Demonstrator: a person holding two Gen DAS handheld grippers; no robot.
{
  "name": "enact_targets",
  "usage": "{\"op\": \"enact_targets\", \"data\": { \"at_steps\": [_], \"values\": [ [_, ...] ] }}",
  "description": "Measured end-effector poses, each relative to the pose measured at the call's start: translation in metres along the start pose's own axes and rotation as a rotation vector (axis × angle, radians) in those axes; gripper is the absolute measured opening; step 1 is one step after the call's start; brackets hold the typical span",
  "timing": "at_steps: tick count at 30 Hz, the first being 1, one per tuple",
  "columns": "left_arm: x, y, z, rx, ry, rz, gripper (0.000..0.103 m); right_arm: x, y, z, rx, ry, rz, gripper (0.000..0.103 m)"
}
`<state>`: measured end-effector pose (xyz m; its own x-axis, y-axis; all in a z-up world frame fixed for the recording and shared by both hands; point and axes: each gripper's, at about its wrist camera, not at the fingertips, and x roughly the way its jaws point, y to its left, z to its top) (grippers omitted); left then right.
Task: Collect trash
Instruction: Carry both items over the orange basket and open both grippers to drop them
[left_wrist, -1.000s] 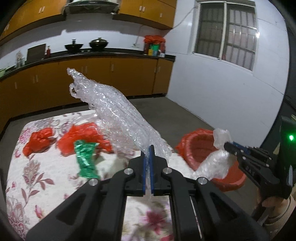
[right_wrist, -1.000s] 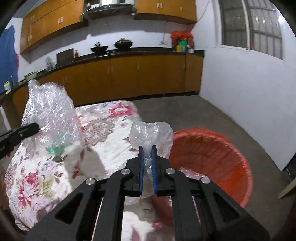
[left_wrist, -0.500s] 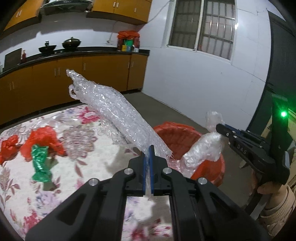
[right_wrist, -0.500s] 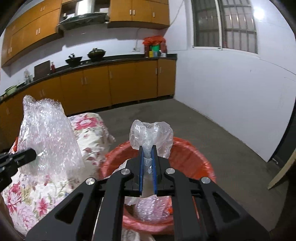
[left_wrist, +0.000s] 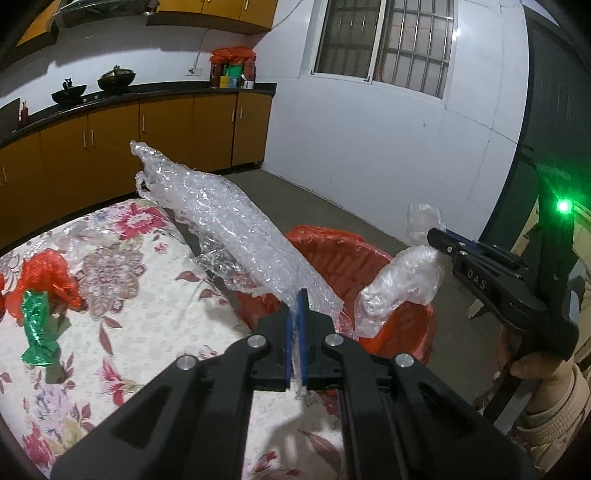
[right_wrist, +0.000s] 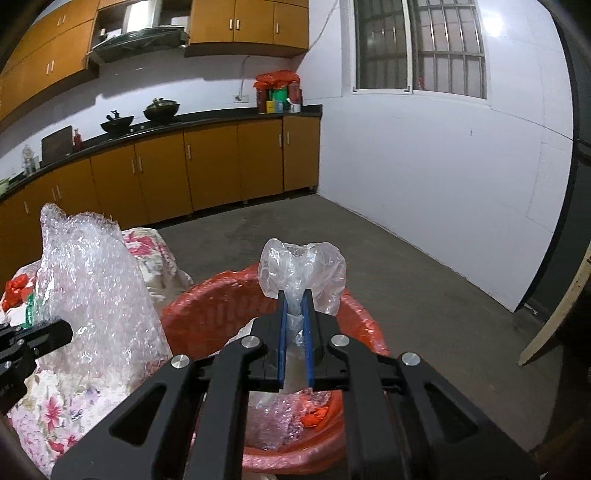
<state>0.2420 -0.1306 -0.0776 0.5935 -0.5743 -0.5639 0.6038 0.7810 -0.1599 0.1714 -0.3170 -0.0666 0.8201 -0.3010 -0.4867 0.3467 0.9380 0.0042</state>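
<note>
Trash in both grippers has come from above the flower-patterned tabletop (left_wrist: 122, 332) toward the red plastic-lined bin (right_wrist: 207, 306) beside it. The left gripper (left_wrist: 294, 314) stays clamped on a long sheet of clear bubble wrap (left_wrist: 229, 229), now reaching over the bin's near rim. The right gripper (right_wrist: 294, 314) is closed on a crumpled clear plastic bag (right_wrist: 301, 266), hanging above the bin opening. Release looks near. A red plastic scrap (left_wrist: 46, 273) and green wrapper (left_wrist: 37, 328) lie farther from the bin, uncollected.
</note>
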Motion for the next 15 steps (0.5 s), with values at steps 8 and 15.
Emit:
{"op": "enact_targets", "data": {
  "at_steps": [8,15],
  "values": [
    [0.027,-0.015,-0.002,0.020,0.035,-0.023,0.005,0.007,-0.007,0.004,0.017,-0.009,-0.040,0.008],
    [0.045,-0.022,-0.002,0.019,0.054,-0.035,0.007,0.013,-0.009,0.007,0.027,-0.011,-0.030,0.012]
  ]
}}
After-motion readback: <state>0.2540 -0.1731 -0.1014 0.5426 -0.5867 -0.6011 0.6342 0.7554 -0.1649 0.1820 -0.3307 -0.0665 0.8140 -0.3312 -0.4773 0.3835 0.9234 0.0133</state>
